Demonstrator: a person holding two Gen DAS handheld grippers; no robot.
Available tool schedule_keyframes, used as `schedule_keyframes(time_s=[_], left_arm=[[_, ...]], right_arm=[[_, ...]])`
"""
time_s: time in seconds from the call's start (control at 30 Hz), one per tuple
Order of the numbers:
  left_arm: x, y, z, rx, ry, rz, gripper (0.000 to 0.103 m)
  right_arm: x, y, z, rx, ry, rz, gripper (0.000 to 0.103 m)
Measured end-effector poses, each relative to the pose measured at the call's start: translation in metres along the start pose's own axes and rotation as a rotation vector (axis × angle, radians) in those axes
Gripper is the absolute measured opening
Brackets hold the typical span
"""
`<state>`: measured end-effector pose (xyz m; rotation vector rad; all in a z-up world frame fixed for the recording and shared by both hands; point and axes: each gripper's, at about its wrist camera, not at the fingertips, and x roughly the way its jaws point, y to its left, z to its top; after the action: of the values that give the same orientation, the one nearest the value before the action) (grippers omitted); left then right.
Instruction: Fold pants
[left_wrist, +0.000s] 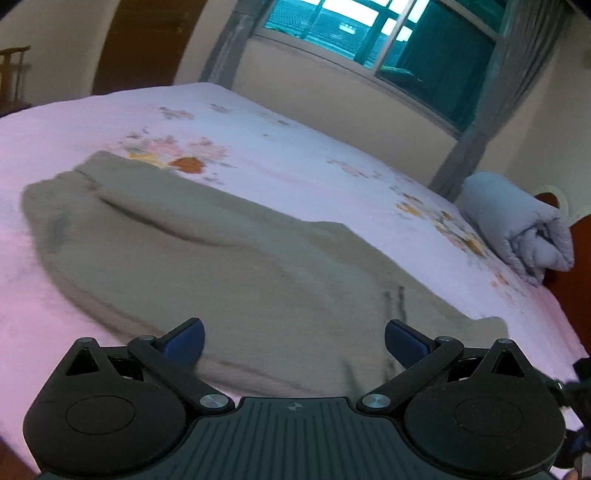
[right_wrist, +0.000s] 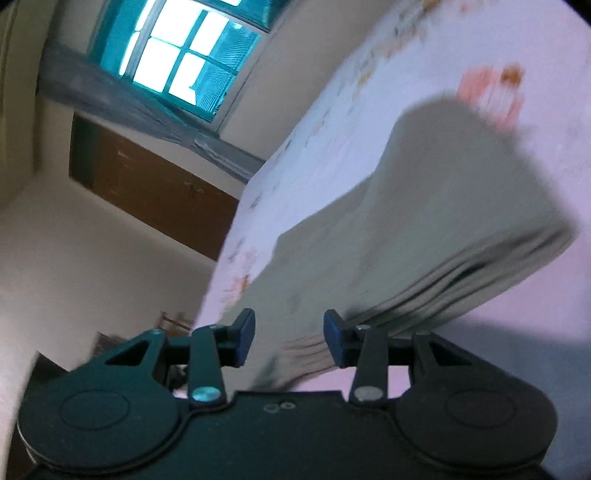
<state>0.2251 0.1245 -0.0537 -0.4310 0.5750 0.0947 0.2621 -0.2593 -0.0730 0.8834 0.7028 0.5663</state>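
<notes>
With the beige soft-fabric pants lying folded in layers on the pink floral bedsheet, our left gripper and right gripper both released, we should regrip every layer together before folding.

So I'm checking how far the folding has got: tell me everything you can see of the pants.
The pants are a plain grey-beige, soft-looking fabric, lying flat on the pink floral bedsheet. The right wrist view shows them already folded, with several layers stacked along one edge. A crease runs across the top. Both grippers, left and right, stand open at the near edge; neither grips the cloth.
</notes>
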Motion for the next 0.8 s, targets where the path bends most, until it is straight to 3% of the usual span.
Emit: schedule_keyframes(time_s=[0.13,0.2,0.33,0.53,0.67,0.8], left_arm=[[-0.012,0.013,-0.003,0.029,-0.009,0.031,0.103],[-0.018,0.024,-0.005,0.019,-0.015,0.045,0.103],[-0.026,0.048,-0.010,-0.030,-0.016,0.056,0.103],[-0.026,0.071,-0.016,-0.072,-0.006,0.054,0.103],[-0.026,0.077,-0.014,-0.079,-0.016,0.045,0.103],[-0.027,0.081,-0.016,-0.092,-0.018,0.038,0.103]], right_arm=[[0.031,0.018,-0.010,0.000,0.023,-0.058,0.033],[0.038,0.020,-0.012,0.052,0.044,-0.037,0.033],[0.057,0.010,-0.020,0.225,0.071,0.024,0.033],[0.080,-0.013,-0.039,0.523,0.052,0.047,0.033],[0.076,-0.011,-0.044,0.524,-0.019,0.044,0.033],[0.079,-0.012,-0.046,0.528,-0.041,-0.027,0.032]])
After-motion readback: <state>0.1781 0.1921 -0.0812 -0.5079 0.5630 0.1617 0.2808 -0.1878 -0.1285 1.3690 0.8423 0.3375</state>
